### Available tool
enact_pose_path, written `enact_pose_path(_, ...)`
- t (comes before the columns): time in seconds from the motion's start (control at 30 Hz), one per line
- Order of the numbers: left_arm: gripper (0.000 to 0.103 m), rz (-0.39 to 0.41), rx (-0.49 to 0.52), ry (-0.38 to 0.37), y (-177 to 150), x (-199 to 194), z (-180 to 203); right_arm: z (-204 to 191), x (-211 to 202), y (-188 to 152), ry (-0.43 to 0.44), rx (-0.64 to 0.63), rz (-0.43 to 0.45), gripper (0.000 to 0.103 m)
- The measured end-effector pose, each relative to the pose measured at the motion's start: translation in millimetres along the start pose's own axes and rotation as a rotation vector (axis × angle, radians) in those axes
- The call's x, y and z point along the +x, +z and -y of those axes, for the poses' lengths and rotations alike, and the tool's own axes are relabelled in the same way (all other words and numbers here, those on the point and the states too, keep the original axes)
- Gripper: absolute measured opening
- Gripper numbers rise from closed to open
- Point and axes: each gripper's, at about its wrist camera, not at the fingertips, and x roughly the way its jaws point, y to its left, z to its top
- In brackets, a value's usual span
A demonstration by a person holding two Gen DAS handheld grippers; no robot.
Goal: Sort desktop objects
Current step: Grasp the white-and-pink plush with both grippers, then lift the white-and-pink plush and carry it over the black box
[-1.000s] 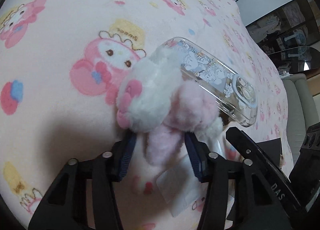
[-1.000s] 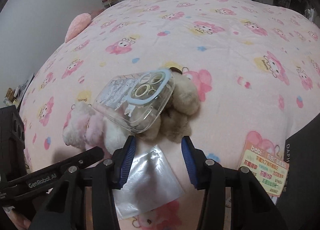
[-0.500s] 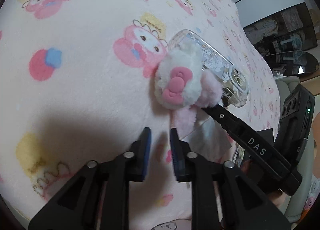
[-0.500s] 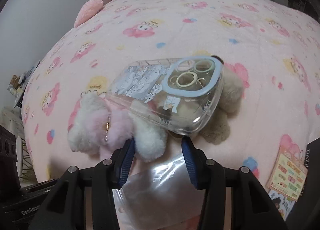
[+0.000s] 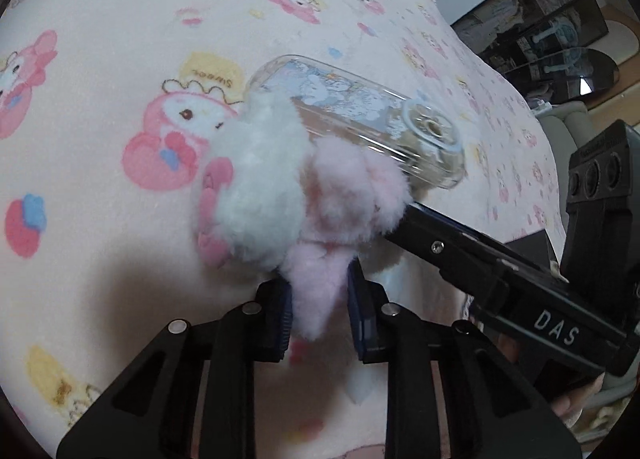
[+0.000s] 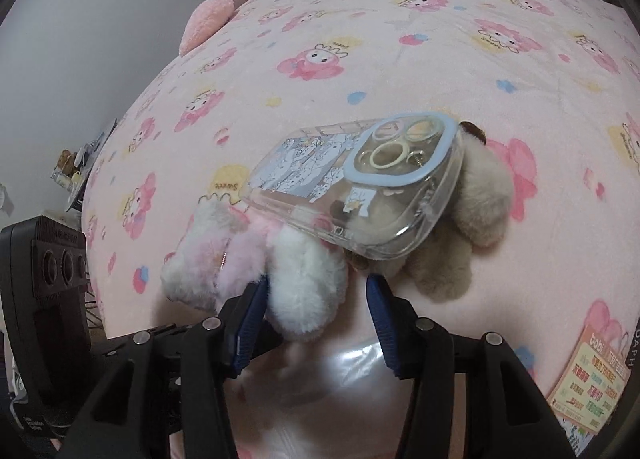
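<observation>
On the left of the scene, the left gripper (image 5: pixel 318 309) reaches in from the near side, and its jaws are closing on a pink furry limb of the white and pink plush charm (image 5: pixel 276 195), which hangs down between the two blue pads (image 5: pixel 280 315); both pads appear to press its sides. The plush charm lies on the pink cartoon-print blanket (image 5: pixel 100 107), its white head toward the left and its pink body toward the right. Leaning on top of it is a clear phone case (image 6: pixel 352 183) with a printed cartoon panel and a blue-rimmed camera frame; the case runs from the white plush on the left up to a tan plush charm (image 6: pixel 472 219) on the right, resting on both. The right gripper (image 6: pixel 316 317) comes in from the near side just below the case, its jaws opening and standing fairly wide; a white furry part of the pink plush sits between them, touching the left pad, while the right pad is clear of it. A clear plastic bag (image 6: pixel 344 383) lies on the blanket under this gripper. At the near right edge, a small printed card (image 6: pixel 588 383) lies flat.
</observation>
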Motion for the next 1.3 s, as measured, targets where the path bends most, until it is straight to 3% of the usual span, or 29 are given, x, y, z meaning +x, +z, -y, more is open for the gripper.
enact_pose_path(0.1, 0.023, -0.013, 0.019, -0.025, -17, -16, -8, -6, -18, -9, 0.056, 0.003, 0.021, 0.047)
enact_pose_path(0.23, 0.023, -0.069, 0.003, 0.025, -37, -26, -32, -20, -31, -17, 0.130, 0.014, 0.090, 0.046)
enact_pose_path(0.33, 0.027, -0.061, -0.036, 0.037, -49, -39, -46, -35, -13, -9, 0.010, -0.049, 0.095, 0.046)
enact_pose_path(0.4, 0.027, -0.040, -0.096, 0.043, -53, -44, -53, -45, 8, -5, -0.050, -0.100, 0.059, 0.039)
enact_pose_path(0.5, 0.027, 0.021, -0.202, 0.039, -56, -54, -63, -50, 34, -13, -0.036, -0.150, -0.059, 0.031)
enact_pose_path(0.57, 0.027, 0.050, -0.237, 0.048, -50, -54, -68, -50, 34, -26, -0.011, -0.145, -0.081, 0.031)
enact_pose_path(0.7, 0.026, 0.051, -0.222, 0.068, -25, -42, -58, -43, 18, -44, 0.077, -0.052, -0.099, 0.030)
enact_pose_path(0.77, 0.026, 0.067, -0.205, 0.082, -16, -43, -49, -49, 6, -48, 0.051, -0.081, -0.093, 0.030)
enact_pose_path(0.9, 0.033, 0.075, -0.231, 0.045, -26, -56, -52, -41, -8, -53, 0.021, -0.076, -0.083, 0.030)
enact_pose_path(0.97, 0.034, 0.084, -0.255, 0.034, -41, -62, -57, -29, -16, -54, 0.003, -0.038, -0.037, 0.030)
enact_pose_path(1.03, 0.034, 0.094, -0.296, -0.022, -49, -63, -61, -15, -19, -53, -0.007, 0.009, -0.008, 0.030)
enact_pose_path(1.2, 0.036, 0.109, -0.346, -0.152, -44, -52, -58, -19, 5, -49, 0.001, -0.015, -0.044, 0.030)
enact_pose_path(1.3, 0.043, 0.080, -0.336, -0.173, -40, -37, -46, -30, 13, -58, 0.057, -0.040, -0.073, 0.030)
